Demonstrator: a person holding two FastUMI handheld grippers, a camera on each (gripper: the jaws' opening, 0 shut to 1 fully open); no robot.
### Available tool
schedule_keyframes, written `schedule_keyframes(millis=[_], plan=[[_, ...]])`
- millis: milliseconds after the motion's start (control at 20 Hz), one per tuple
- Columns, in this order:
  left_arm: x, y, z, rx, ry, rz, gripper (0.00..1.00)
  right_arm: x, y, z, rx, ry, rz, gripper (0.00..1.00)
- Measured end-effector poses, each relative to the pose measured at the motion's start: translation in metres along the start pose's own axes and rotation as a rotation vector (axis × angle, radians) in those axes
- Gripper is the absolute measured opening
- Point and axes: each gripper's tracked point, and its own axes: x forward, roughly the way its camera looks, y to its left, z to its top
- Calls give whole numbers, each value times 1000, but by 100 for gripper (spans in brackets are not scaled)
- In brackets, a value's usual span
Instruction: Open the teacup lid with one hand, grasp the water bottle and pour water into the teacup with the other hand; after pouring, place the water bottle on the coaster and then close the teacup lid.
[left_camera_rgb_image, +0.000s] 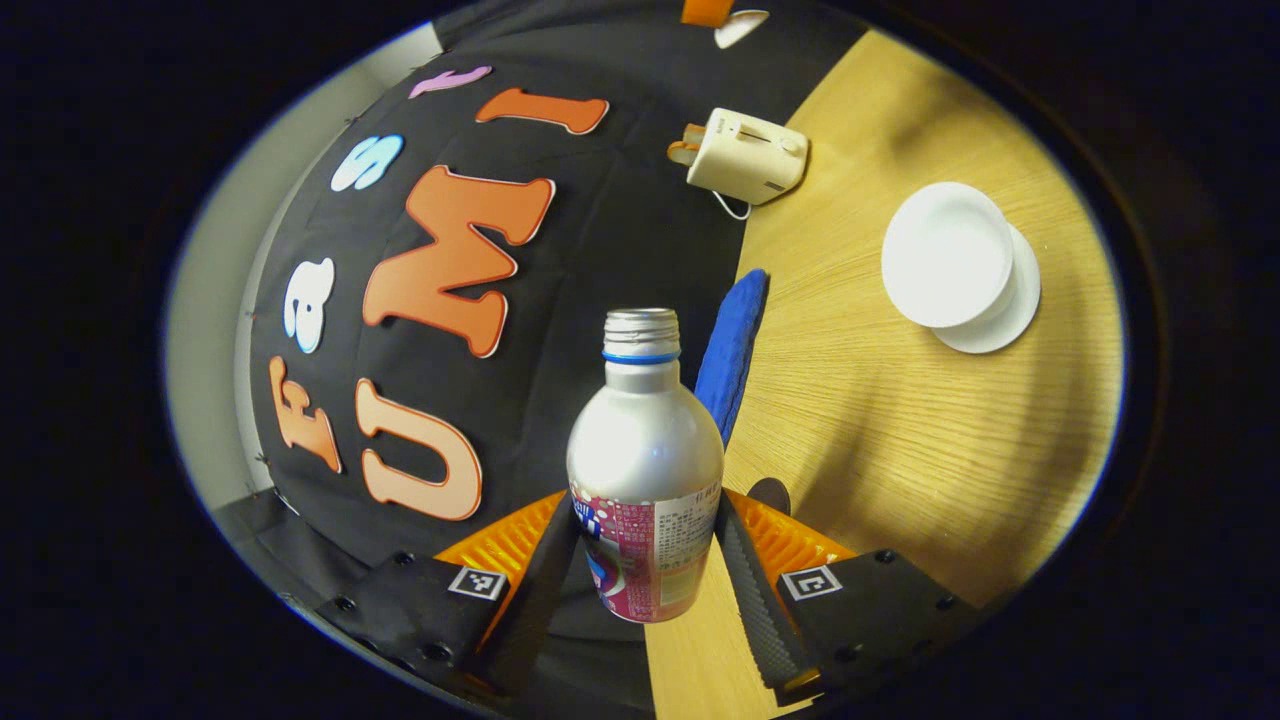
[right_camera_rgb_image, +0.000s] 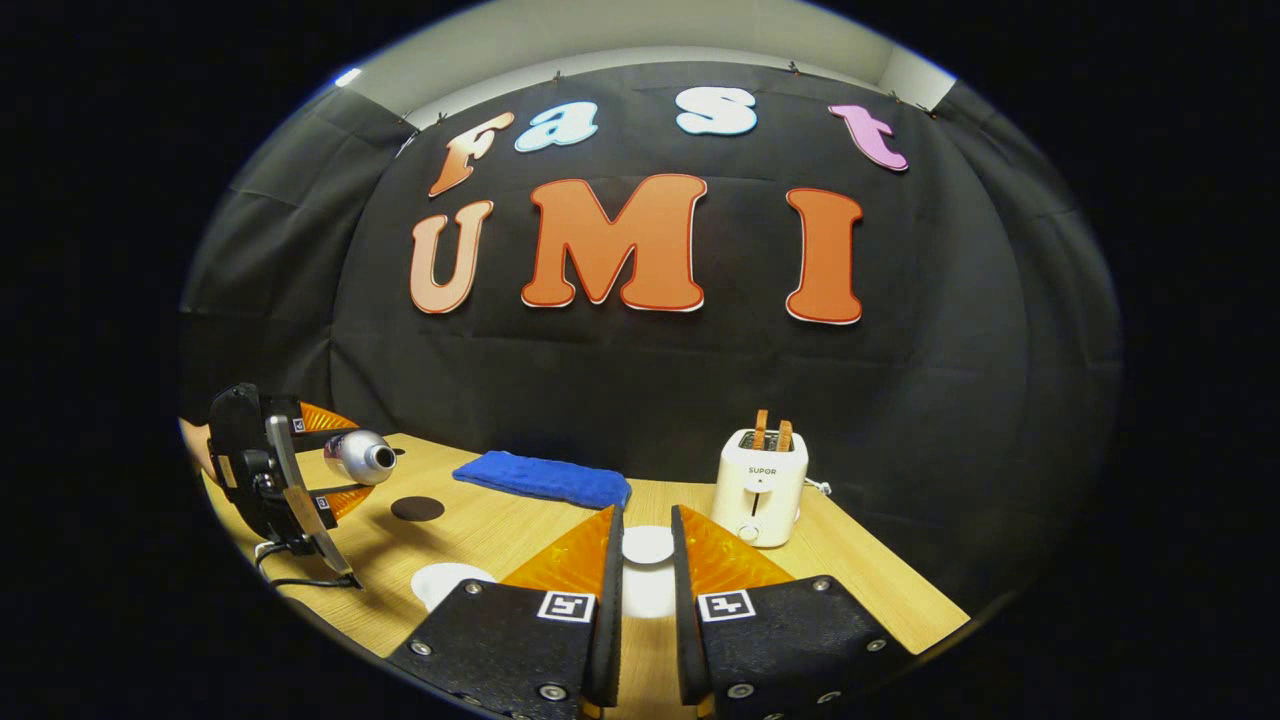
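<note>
Left gripper view shows the pale wooden table running up the right half of the frame, and at centre bottom the silver aluminium water bottle with a pink label and threaded, uncapped neck, clasped at its label by the left gripper — both black ribbed fingers press its sides. The bottle's long axis runs straight up the frame, away from the camera. From the bottle's mouth, the white round teacup on its white saucer lies toward the upper right, well apart across bare wood; I cannot tell whether the white disc facing the lens is its lid or the open bowl.

Right gripper view puts that same gripper at far left, the bottle lying nearly level with its mouth pointing toward frame centre, and the small dark round coaster just below and right of it on the table. The right gripper sits at bottom centre, fingers narrowly parted around a small white disc — likely the lid — though contact isn't clear. The pour, I judge, needs the bottle carried toward the cup.
</note>
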Motion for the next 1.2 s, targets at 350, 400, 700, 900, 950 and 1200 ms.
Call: schedule_keyframes(millis=[350, 400, 700, 900, 950, 1200], plan=[[-1, 0, 24, 193, -59, 7, 85, -6, -13, -4, 7, -6, -20, 23], [-2, 1, 27, 222, -71, 13, 85, -7, -14, -5, 8, -5, -19, 23], [-6, 3, 41, 350, -118, 27, 85, -13, -19, -8, 15, -4, -32, 23], [-5, 4, 49, 421, -141, 36, 85, -16, -19, -8, 12, -8, -31, 23], [-3, 6, 53, 440, -146, 41, 87, -17, -18, -8, 11, -6, -29, 24], [-3, 7, 59, 530, -168, 56, 82, -17, -19, -9, 7, -7, -30, 23]])
